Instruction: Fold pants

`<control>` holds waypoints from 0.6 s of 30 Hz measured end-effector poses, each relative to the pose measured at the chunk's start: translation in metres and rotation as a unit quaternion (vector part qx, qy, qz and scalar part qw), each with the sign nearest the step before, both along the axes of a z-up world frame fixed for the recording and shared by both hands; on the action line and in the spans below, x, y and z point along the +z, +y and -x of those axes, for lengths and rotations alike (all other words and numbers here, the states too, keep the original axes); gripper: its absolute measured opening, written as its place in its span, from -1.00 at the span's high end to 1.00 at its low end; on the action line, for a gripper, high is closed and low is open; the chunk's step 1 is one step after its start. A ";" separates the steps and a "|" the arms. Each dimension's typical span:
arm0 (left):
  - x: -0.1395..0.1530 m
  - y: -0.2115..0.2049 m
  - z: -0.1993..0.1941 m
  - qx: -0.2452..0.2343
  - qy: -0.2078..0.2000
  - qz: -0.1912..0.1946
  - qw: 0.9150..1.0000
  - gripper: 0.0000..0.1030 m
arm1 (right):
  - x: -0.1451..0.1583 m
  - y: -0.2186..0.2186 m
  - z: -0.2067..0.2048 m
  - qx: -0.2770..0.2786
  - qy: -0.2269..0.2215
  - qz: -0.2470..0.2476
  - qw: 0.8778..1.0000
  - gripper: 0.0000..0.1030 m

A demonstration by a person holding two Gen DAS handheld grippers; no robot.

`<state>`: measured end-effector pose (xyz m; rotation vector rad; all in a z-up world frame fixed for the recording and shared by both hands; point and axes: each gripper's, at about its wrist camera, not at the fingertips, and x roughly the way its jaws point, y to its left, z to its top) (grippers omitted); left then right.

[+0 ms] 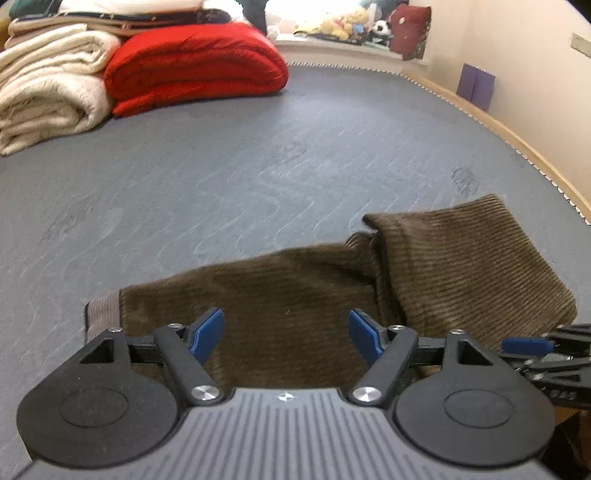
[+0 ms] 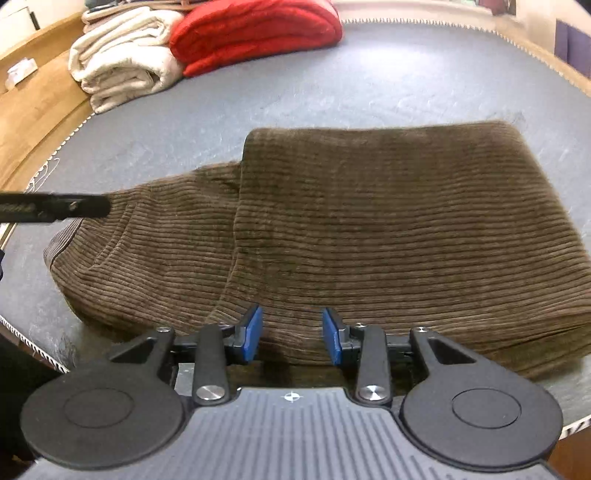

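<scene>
Brown corduroy pants (image 1: 332,284) lie on the grey mattress (image 1: 221,177), with one part folded over the other; in the right wrist view the pants (image 2: 388,229) show a folded upper layer on the right and a lower layer to the left. My left gripper (image 1: 286,334) is open, just above the pants' near edge by the lighter waistband end (image 1: 105,314). My right gripper (image 2: 291,336) is open over the near edge of the folded layer. The right gripper also shows at the right edge of the left wrist view (image 1: 535,347); the left gripper shows at the left edge of the right wrist view (image 2: 55,208).
A folded red quilt (image 1: 195,70) and cream blankets (image 1: 48,92) are stacked at the mattress's far left. Stuffed toys (image 1: 347,22) and a dark red cushion (image 1: 410,29) sit on the window sill. A wooden bed frame (image 2: 33,110) borders the mattress.
</scene>
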<state>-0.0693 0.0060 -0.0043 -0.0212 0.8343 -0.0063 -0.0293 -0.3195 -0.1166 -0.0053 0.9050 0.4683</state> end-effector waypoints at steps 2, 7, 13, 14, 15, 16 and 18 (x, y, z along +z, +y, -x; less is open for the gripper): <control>0.002 -0.007 -0.003 -0.005 -0.014 -0.002 1.000 0.08 | 0.014 -0.014 0.003 -0.015 -0.030 -0.005 0.999 0.26; 0.003 -0.028 -0.012 -0.039 -0.036 -0.005 0.999 0.68 | 0.069 -0.050 -0.001 -0.054 -0.115 -0.027 0.992 0.20; -0.003 -0.043 -0.025 -0.050 -0.026 0.018 0.998 0.68 | 0.065 -0.092 -0.026 -0.133 -0.149 0.006 0.980 0.01; -0.003 -0.045 -0.027 -0.047 -0.025 0.025 0.998 0.68 | 0.056 -0.097 -0.031 -0.156 -0.133 0.009 0.979 0.01; -0.004 -0.044 -0.030 -0.043 -0.023 0.035 0.998 0.68 | 0.045 -0.103 -0.040 -0.181 -0.101 0.009 0.978 0.01; -0.005 -0.045 -0.032 -0.039 -0.020 0.043 0.998 0.68 | 0.039 -0.106 -0.046 -0.201 -0.078 0.004 0.976 0.01; -0.007 -0.045 -0.037 -0.035 -0.015 0.055 0.998 0.66 | 0.033 -0.113 -0.055 -0.232 -0.061 -0.022 0.970 0.01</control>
